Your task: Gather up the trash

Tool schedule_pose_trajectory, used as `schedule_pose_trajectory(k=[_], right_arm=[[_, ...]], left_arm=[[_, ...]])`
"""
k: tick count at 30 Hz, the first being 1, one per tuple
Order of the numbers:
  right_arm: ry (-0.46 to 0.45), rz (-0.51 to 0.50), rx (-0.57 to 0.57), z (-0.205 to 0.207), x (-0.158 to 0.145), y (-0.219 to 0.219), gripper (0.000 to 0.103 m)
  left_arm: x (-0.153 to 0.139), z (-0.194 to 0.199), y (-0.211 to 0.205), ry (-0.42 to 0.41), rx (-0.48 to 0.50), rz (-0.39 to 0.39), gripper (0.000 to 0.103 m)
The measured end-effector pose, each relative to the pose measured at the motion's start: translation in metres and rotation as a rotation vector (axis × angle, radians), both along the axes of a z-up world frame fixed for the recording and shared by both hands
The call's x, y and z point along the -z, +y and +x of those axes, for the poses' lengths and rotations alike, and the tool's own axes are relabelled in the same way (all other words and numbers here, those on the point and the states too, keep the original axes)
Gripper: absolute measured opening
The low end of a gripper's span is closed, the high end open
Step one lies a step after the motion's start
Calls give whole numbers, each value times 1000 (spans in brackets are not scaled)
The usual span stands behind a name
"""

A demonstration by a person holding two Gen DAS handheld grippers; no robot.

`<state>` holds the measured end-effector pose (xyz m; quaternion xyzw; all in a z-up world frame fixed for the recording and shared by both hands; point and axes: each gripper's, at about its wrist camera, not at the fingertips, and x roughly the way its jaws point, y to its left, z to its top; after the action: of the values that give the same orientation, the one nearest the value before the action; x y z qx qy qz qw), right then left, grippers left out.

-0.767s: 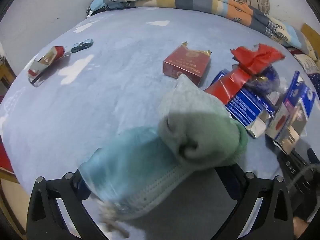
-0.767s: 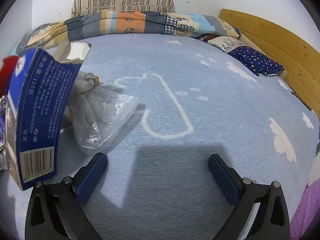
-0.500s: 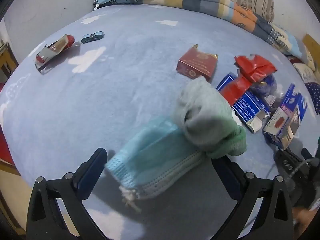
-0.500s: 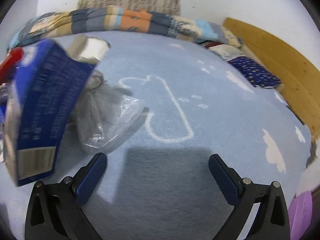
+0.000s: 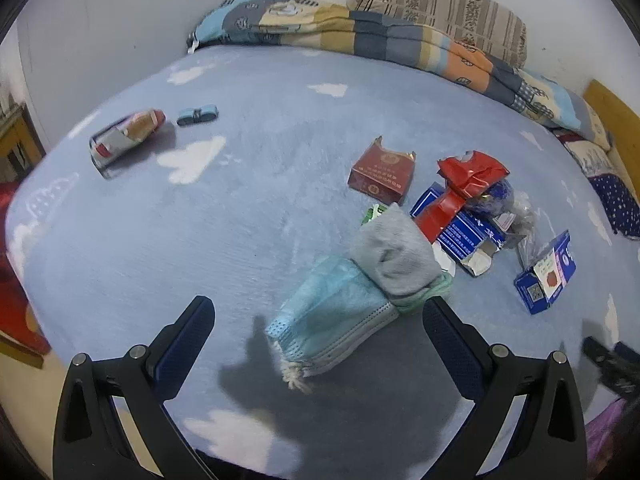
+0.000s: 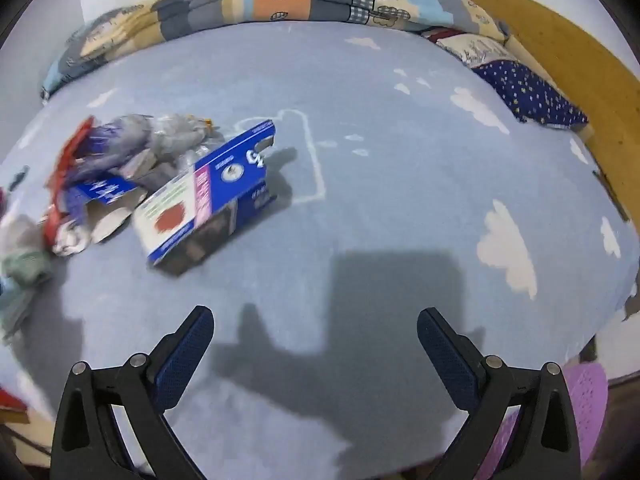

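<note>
Trash lies in a pile on the blue bed sheet. In the left wrist view a blue face mask and a grey-green sock lie just ahead of my open, empty left gripper. Behind them are a red cigarette box, a red wrapper, a flattened blue carton and a blue box. My right gripper is open and empty above the sheet; the blue box lies ahead to its left, beside a clear plastic bag.
A red and grey wrapper and a small blue item lie far left on the bed. A folded patchwork quilt and a striped pillow line the far end. A wooden bed rail runs along the right.
The left gripper let go of the mask and sock and drew back and up; they now lie on the sheet. The right gripper drew back; the blue box now lies tipped over on the sheet.
</note>
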<state>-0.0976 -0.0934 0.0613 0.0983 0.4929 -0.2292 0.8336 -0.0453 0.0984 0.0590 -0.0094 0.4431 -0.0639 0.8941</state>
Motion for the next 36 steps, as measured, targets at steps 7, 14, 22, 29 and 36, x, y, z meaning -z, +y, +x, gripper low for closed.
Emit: schedule_pose_trajectory(k=[7,14,22,29,36], right_arm=[[-143,67,33,-49,-43,-15,102],[-312,2,-30,-109,-69,17,102],[-449,-135,-99,-161,-70,63,100],[-448,-248,-122,-167,-59,81,100],[-430,-256,-123,-169,-53,77,100]], left_arm=[[-53,-41,-3,-101,17,29,103],[-94,-109,24,-228,66,69,103],[-72,-165,28,-292,47,81,98],[-68,-175,15,-359,72,114,98],[-60,-176,9,-348,89,125,98]])
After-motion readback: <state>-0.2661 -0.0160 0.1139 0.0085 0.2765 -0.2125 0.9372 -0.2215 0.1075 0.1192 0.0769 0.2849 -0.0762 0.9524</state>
